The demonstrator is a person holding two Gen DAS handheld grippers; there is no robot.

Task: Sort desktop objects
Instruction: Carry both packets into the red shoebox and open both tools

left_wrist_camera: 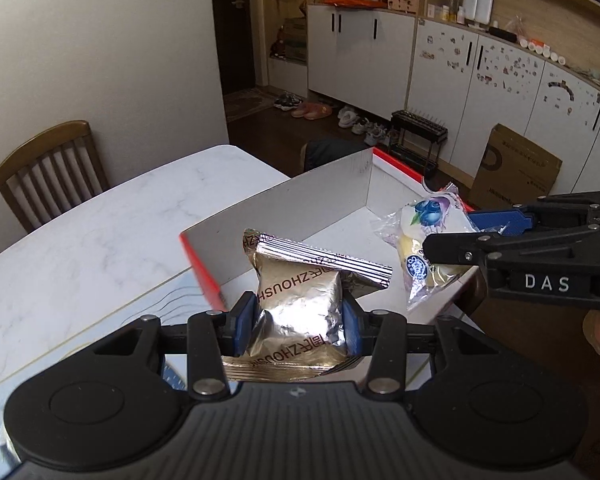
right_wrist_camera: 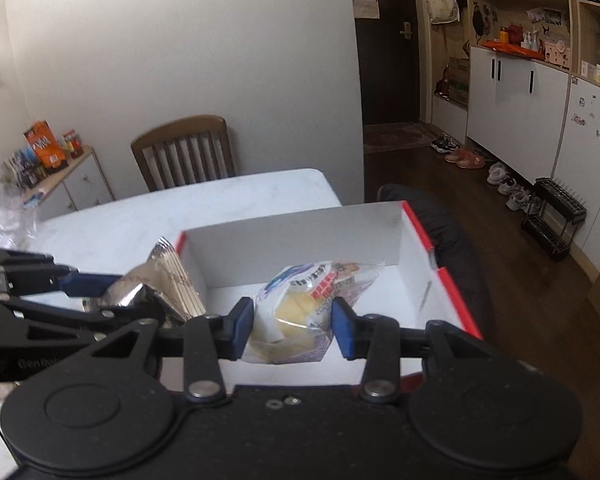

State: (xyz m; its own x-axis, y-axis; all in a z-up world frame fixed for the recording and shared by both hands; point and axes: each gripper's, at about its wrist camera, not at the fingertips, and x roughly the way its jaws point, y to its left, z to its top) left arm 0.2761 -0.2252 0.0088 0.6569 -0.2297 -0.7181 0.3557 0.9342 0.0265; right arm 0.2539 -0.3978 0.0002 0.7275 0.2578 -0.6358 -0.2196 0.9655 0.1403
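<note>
Left tool: blue pads pinching a silver foil snack packet at its two sides. The packet is held above the near left corner of the box, its crimped top edge pointing away from the camera; brown lettering runs across its face. In the right wrist view the same packet shows at the box's left wall, gripped by the left tool coming in from the left.

Right tool: blue pads pinching a clear plastic bread bag, printed in blue and purple, with a pale yellow bun inside. The bag hangs over the inside of the box. In the left wrist view the bag sits at the box's right side, held by the right tool.

Box: open, white inside, red-edged rim, standing on the table near its edge. The floor of the box shows white beneath both items.

Table: white marble-pattern top; a wooden chair stands at its far side.

Background: white cupboards and shoes on a dark floor.
</note>
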